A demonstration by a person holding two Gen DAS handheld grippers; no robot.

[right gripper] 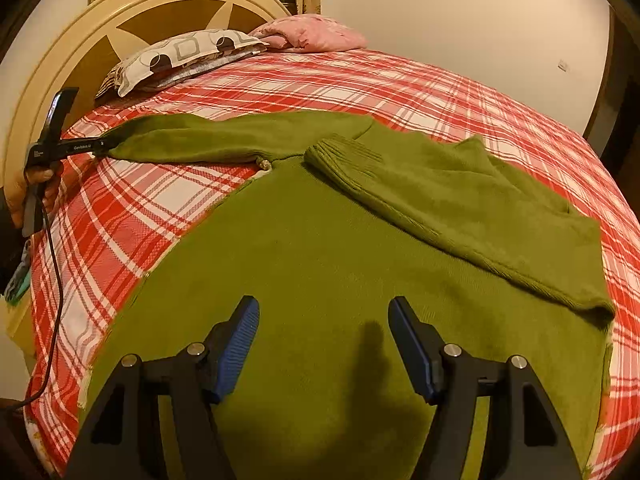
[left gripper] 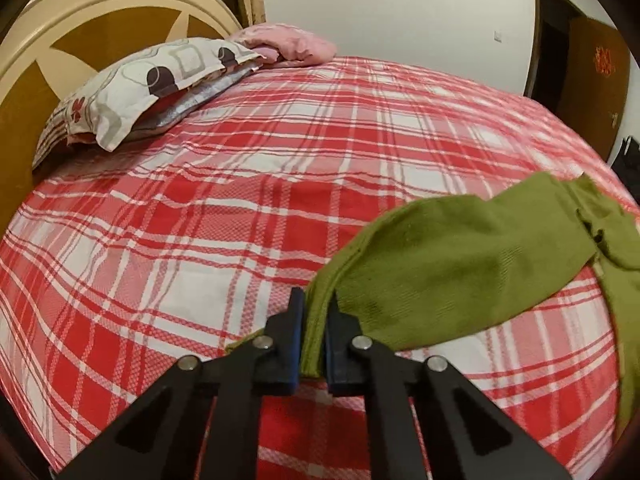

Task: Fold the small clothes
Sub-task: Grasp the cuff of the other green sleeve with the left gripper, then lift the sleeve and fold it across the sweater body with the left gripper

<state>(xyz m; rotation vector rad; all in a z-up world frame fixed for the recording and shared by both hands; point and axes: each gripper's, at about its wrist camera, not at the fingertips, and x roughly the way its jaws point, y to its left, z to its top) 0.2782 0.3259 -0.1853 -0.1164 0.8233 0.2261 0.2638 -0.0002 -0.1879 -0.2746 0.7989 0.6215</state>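
Nearest the lens, the left gripper (left gripper: 314, 320) is clamped on the cuff of the olive-green sweater (right gripper: 320, 264)'s outstretched sleeve (right gripper: 192, 140), while the right gripper (right gripper: 324, 320) hovers with its jaws apart, holding nothing, over the sweater's body. The likely trouble is that hauling on this one pinched cuff drags the whole knit across the plaid bedspread (left gripper: 200, 220) or lets the thin fold slip free, since nothing pins the body down. The sweater lies flat in the middle of the bed, its other sleeve (right gripper: 440, 200) already folded across its chest, ribbed cuff showing.
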